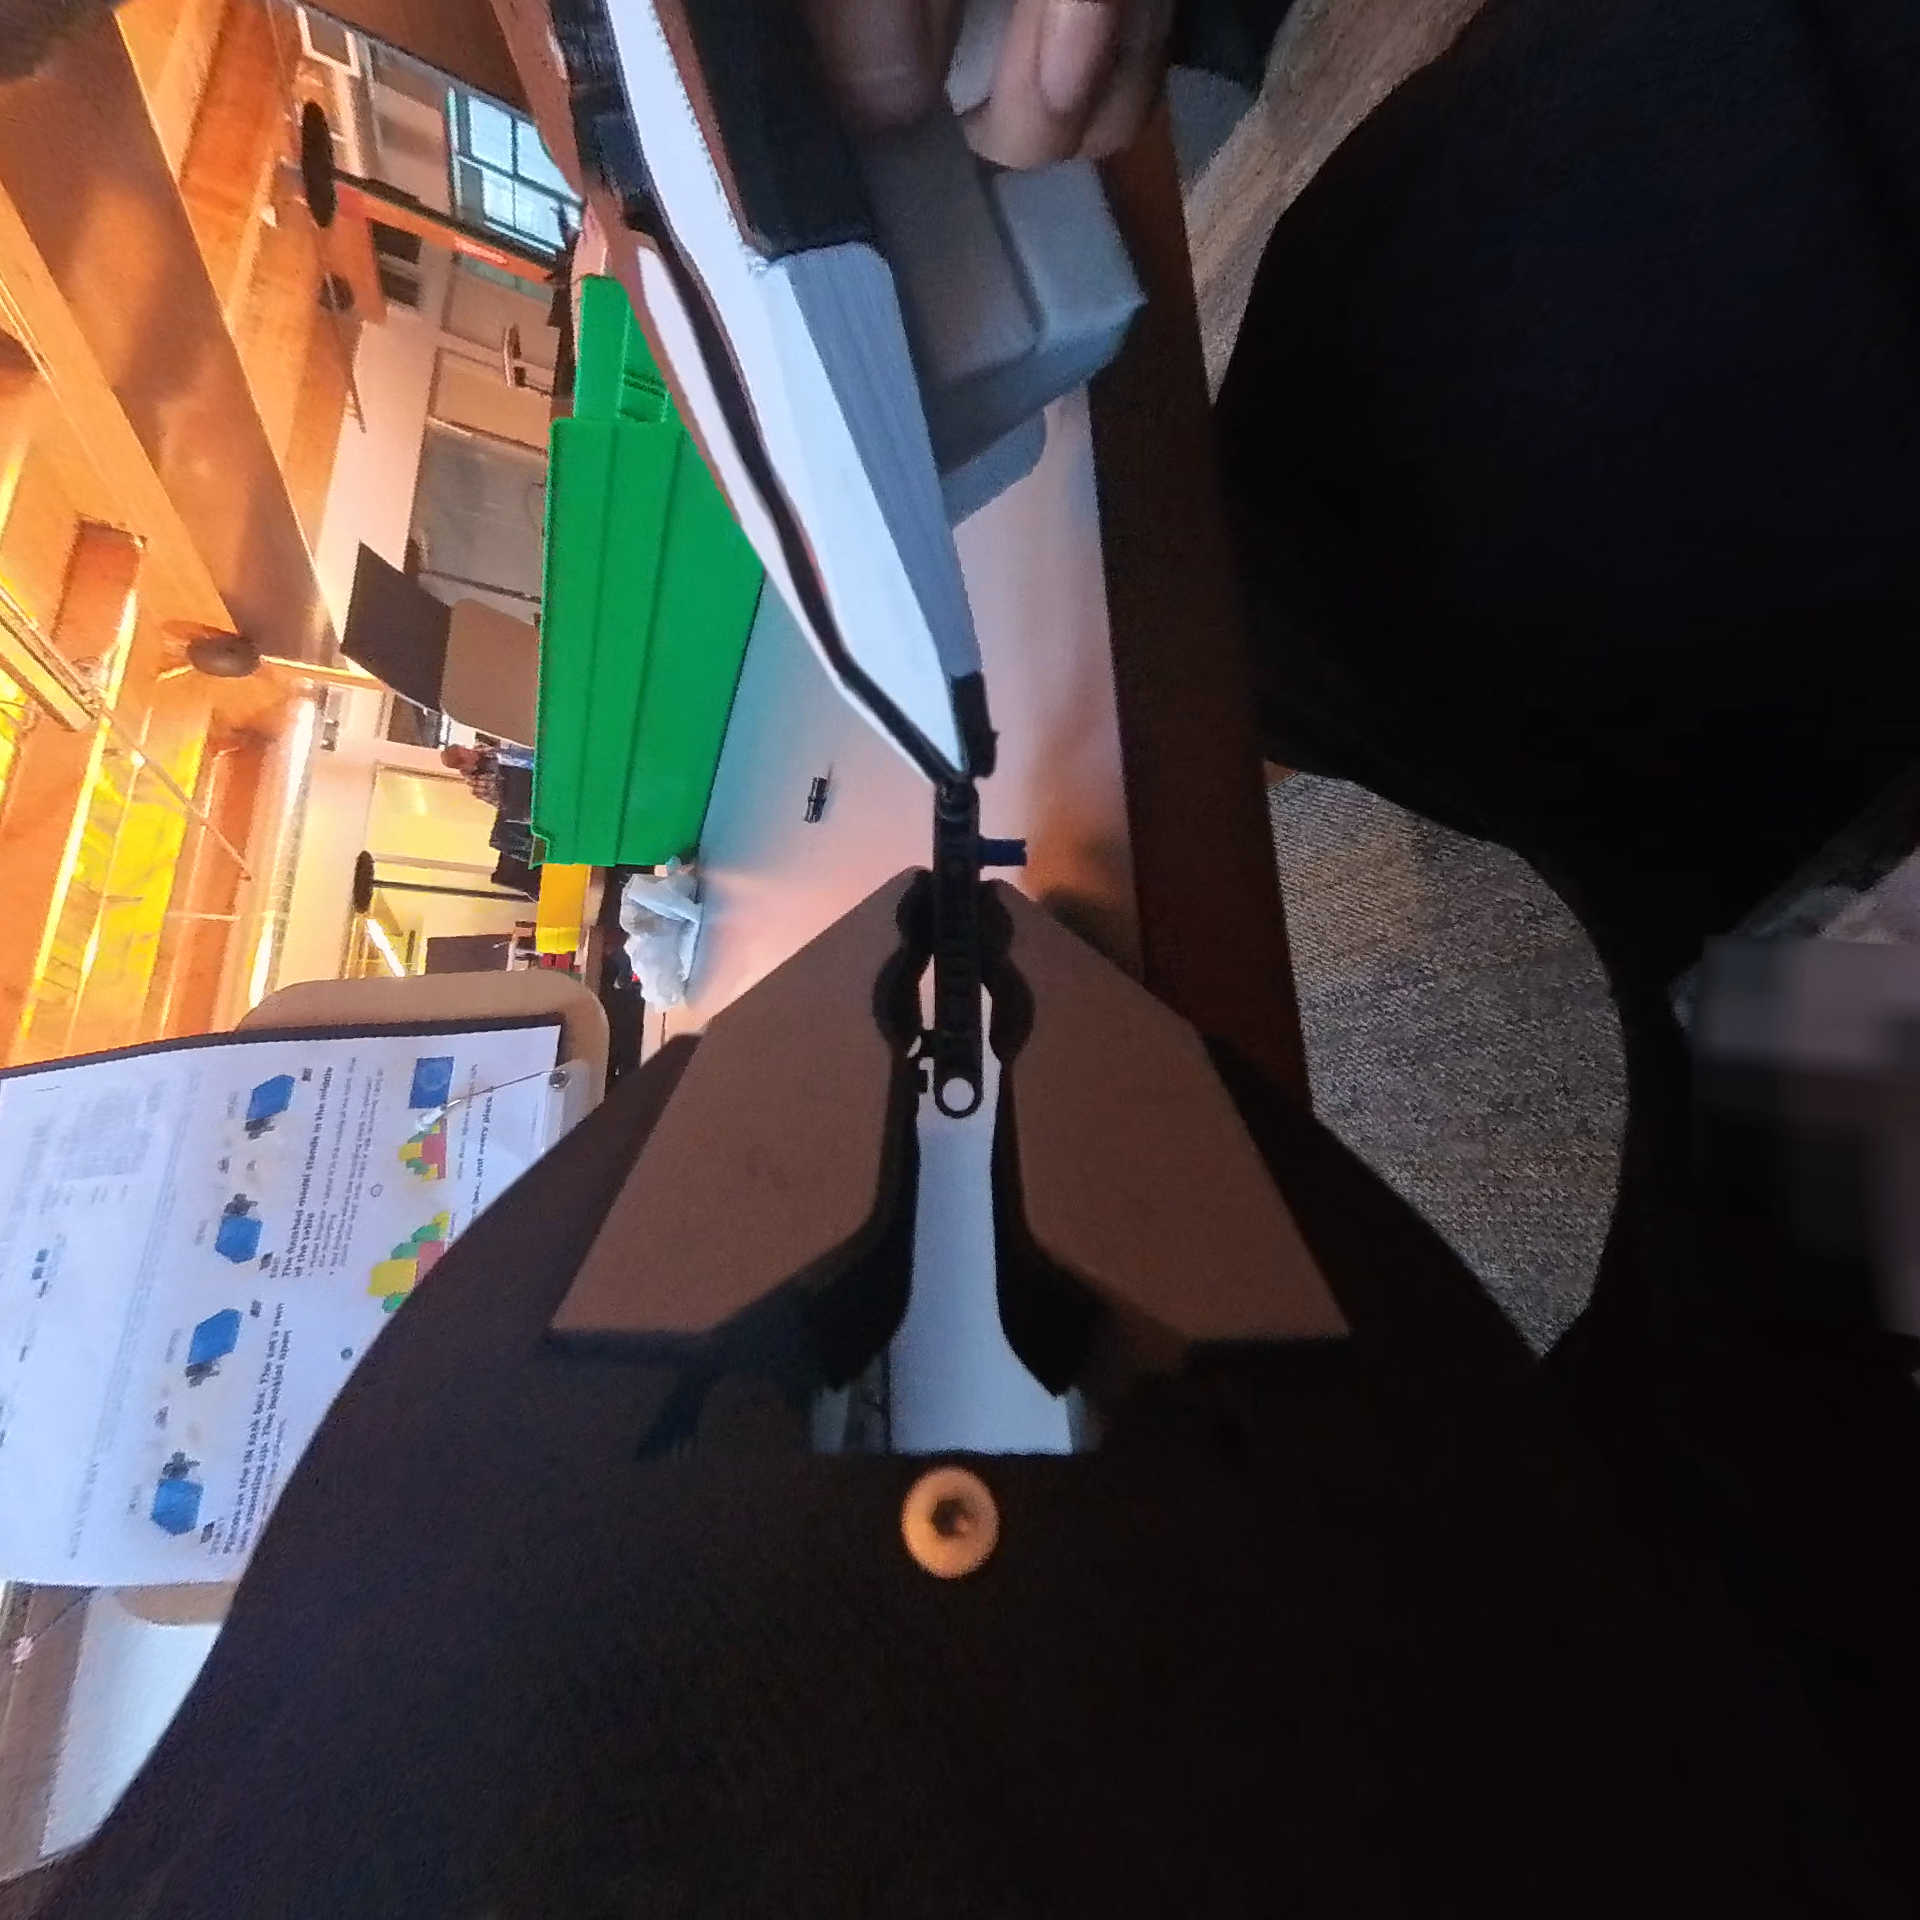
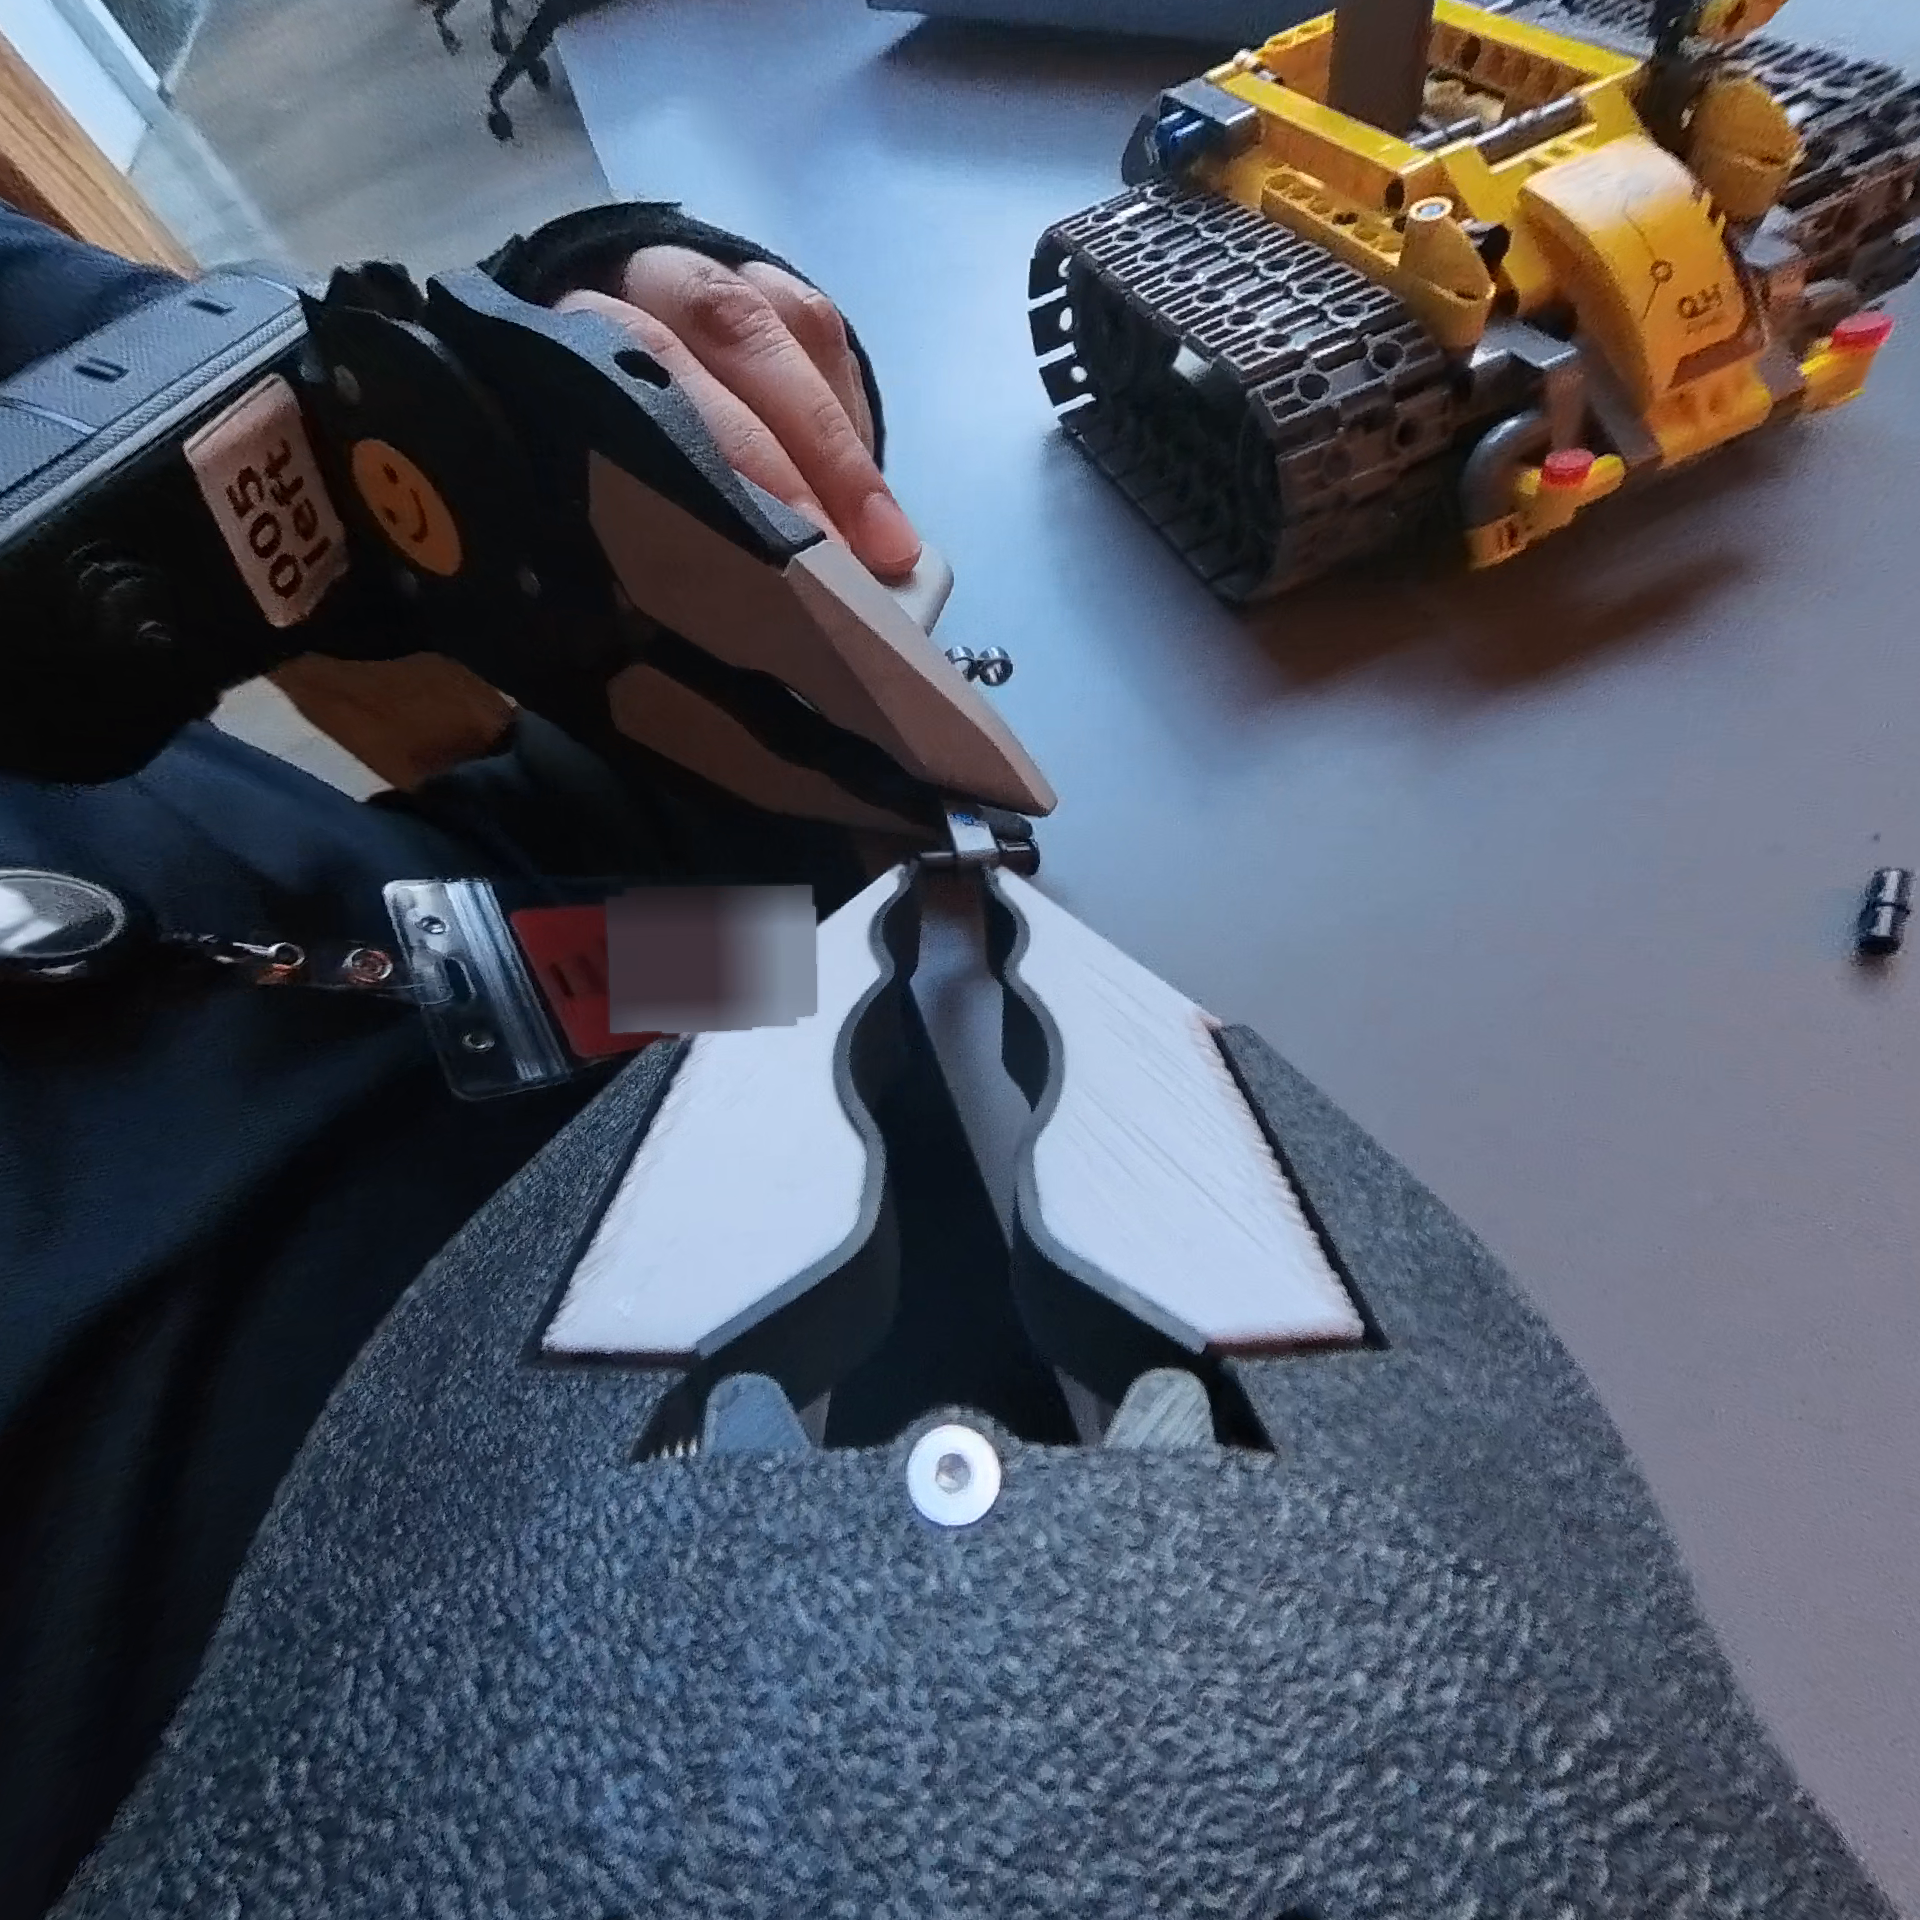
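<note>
Grippers meet tip to tip just above the table's near edge. Our left gripper (image 1: 954, 904) has its fingers drawn together on a slim black toy-brick beam (image 1: 954, 935) with a small blue pin (image 1: 1003, 850) at its far end. We see our right gripper (image 2: 971, 868) pinched on the same little assembly from the opposite side, nipping its small black end piece (image 2: 982, 850), so the piece hangs between the two tools, clear of the grey table (image 2: 1351, 935).

Far right on the table sits a yellow toy-brick bulldozer (image 2: 1455, 312) on black tracks, with red studs along its near side. A loose black connector (image 2: 1889, 925) lies well apart to the right, and a small metal piece (image 2: 982, 660) lies just beyond the left tool.

From the left wrist we pick out a green bin (image 1: 634, 644) on the table's far side; its contents we cannot tell, as only its outer wall shows. A printed instruction sheet (image 1: 239, 1278) stands at the left. A badge holder (image 2: 499, 987) hangs from a reel on the person's dark clothing.
</note>
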